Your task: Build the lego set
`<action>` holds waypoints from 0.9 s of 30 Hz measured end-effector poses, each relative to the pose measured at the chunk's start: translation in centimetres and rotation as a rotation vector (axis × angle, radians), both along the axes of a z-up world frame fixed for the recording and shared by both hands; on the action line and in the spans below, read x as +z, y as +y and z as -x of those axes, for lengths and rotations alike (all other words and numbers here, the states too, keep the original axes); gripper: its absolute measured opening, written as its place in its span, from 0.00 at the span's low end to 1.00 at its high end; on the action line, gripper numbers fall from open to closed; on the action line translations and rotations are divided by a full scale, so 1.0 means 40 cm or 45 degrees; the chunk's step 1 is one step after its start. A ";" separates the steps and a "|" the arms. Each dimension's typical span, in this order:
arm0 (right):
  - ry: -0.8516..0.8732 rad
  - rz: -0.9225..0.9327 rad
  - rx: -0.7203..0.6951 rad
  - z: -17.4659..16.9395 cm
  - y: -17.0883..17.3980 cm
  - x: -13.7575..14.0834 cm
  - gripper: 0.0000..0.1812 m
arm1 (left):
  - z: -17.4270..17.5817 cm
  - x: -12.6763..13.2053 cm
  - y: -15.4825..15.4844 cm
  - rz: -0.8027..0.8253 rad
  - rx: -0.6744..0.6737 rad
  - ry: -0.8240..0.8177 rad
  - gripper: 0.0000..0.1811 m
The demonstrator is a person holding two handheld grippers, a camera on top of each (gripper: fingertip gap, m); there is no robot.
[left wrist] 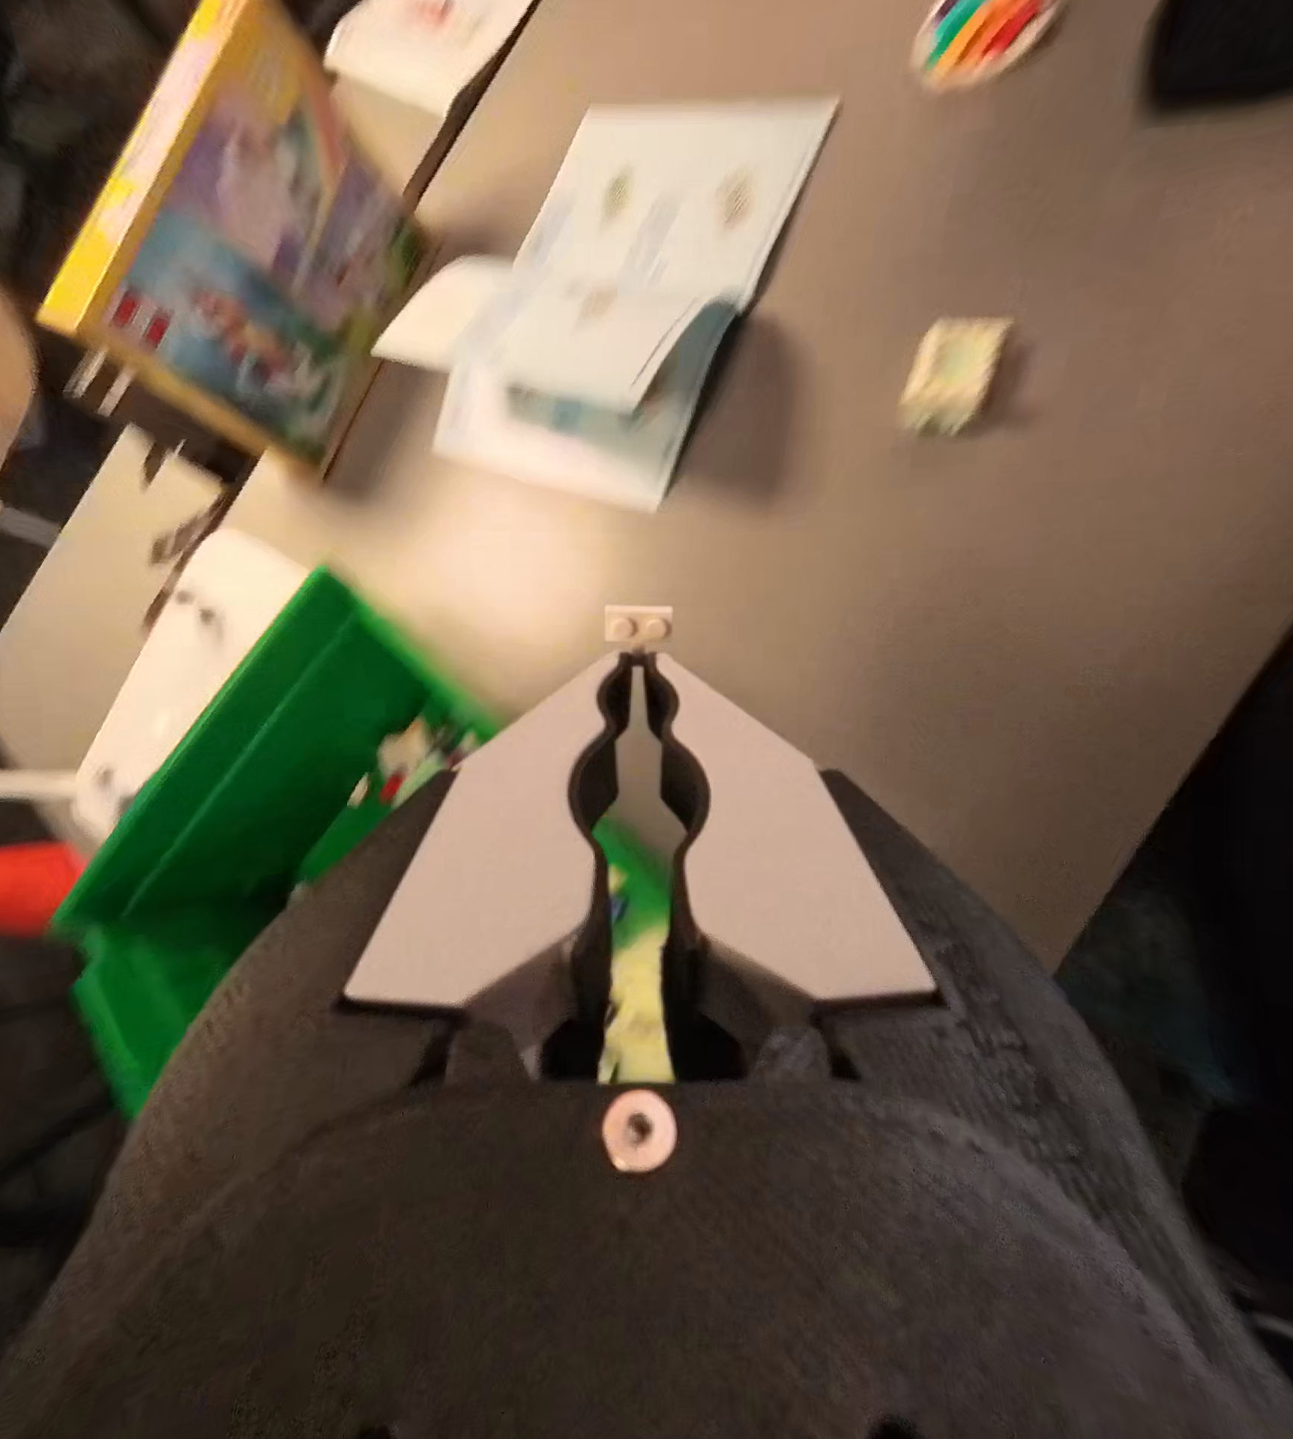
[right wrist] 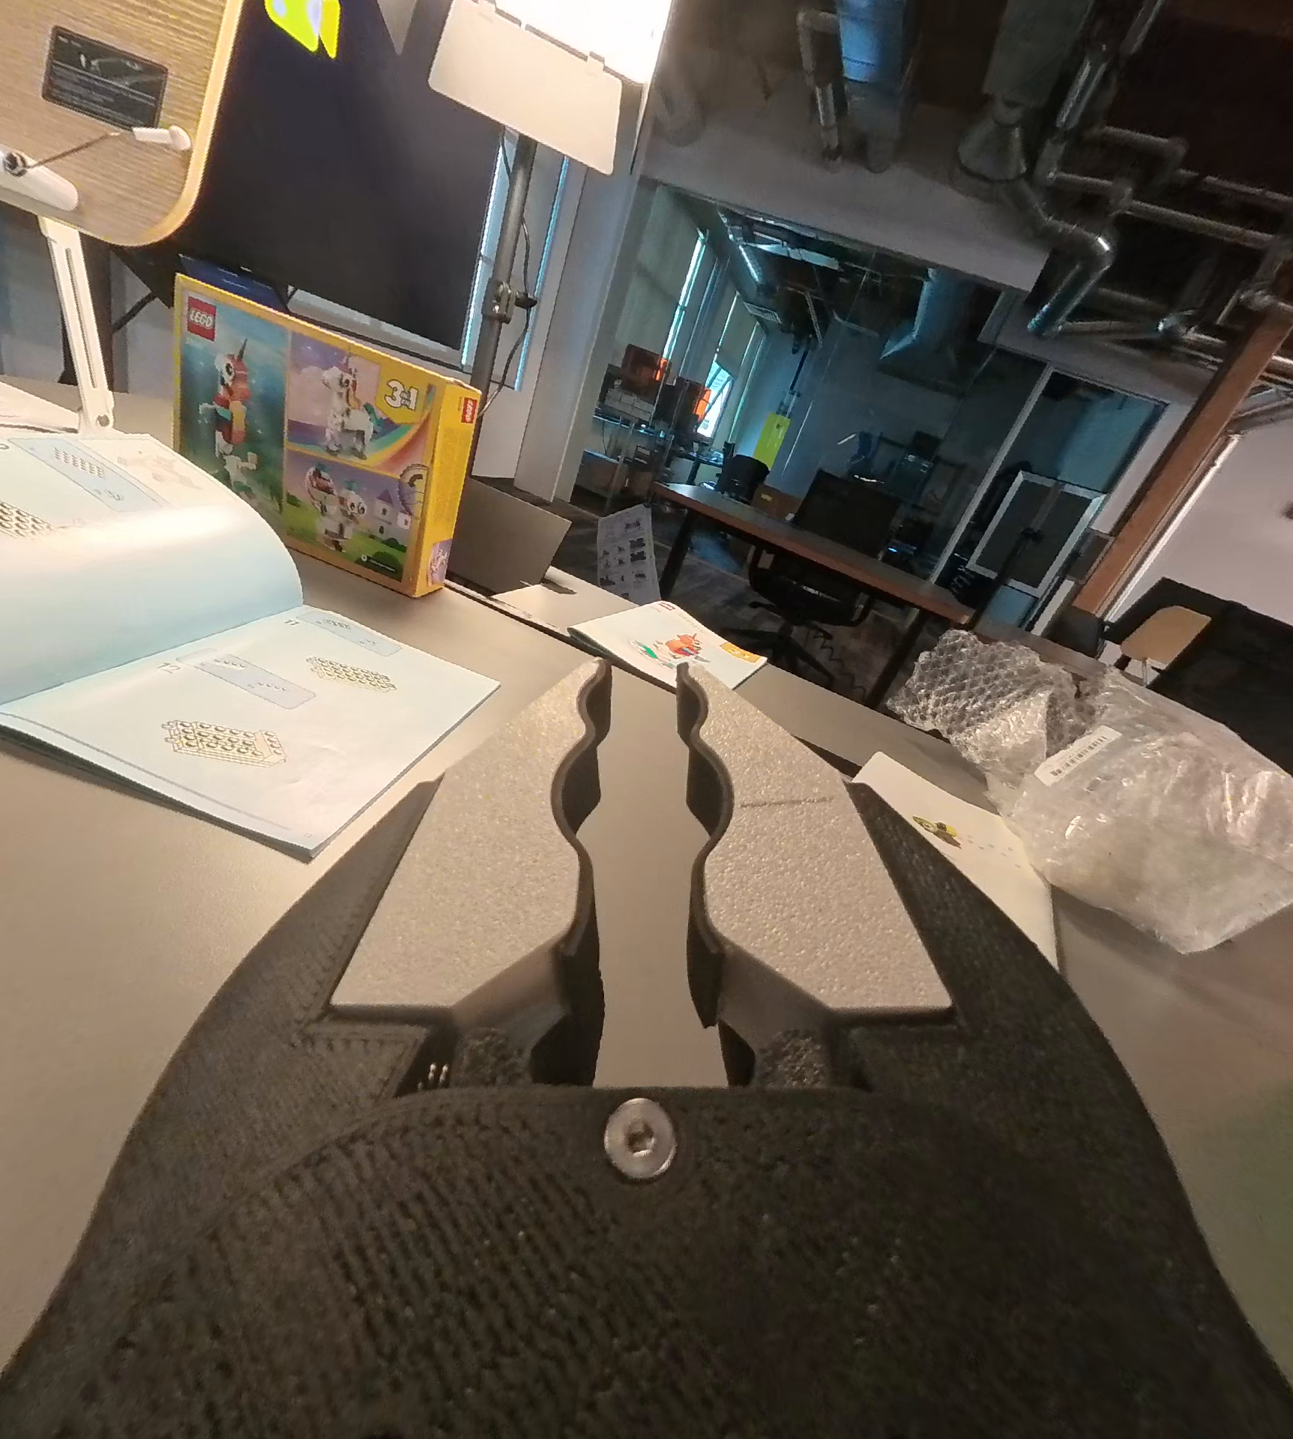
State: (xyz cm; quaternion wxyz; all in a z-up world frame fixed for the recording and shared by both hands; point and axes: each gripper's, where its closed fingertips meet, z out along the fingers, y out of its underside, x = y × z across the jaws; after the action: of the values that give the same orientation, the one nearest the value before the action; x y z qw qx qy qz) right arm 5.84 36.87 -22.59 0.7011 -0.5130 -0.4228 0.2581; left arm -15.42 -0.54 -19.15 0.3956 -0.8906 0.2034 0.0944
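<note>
My left gripper [left wrist: 637,652] is shut on a small white two-stud plate [left wrist: 638,624], held by its edge above the grey table [left wrist: 939,545]. The left wrist view is blurred by motion. A small pale built plate [left wrist: 954,374] lies on the table to the upper right. The open instruction booklet [left wrist: 627,311] lies beyond my left gripper and also shows in the right wrist view [right wrist: 160,646]. My right gripper [right wrist: 643,677] is open and empty, low over the table beside the booklet.
A green bin [left wrist: 238,786] with loose pieces stands left of my left gripper. The yellow set box [right wrist: 316,444] stands at the back. A second booklet [right wrist: 666,638], a paper sheet [right wrist: 962,849] and clear bubble-wrap bags [right wrist: 1141,810] lie to the right. A plate of coloured pieces [left wrist: 986,39] sits far off. The left gripper's tips are roughly 45 cm from the right gripper's.
</note>
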 end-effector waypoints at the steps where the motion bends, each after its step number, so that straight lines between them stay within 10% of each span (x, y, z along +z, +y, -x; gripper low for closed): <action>1: 0.001 -0.002 0.001 0.000 -0.001 0.001 0.08 | -0.052 -0.004 0.036 -0.032 -0.055 -0.052 0.01; 6: -0.023 -0.046 0.012 0.004 -0.011 0.003 0.08 | -0.258 -0.112 0.218 -0.018 -0.222 -0.433 0.01; 13: -0.063 -0.095 0.060 0.018 -0.030 -0.001 0.08 | -0.269 -0.324 0.360 0.353 -0.166 -0.334 0.01; 27: 0.031 -0.020 0.082 -0.003 -0.017 0.014 0.08 | -0.250 -0.356 0.394 0.406 -0.015 -0.417 0.16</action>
State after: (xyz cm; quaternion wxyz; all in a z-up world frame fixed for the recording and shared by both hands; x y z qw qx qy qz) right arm 5.97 36.17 -22.02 0.7014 -0.4904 -0.4325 0.2836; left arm -5.42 15.21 -33.41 0.2780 -0.9442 0.1539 -0.0872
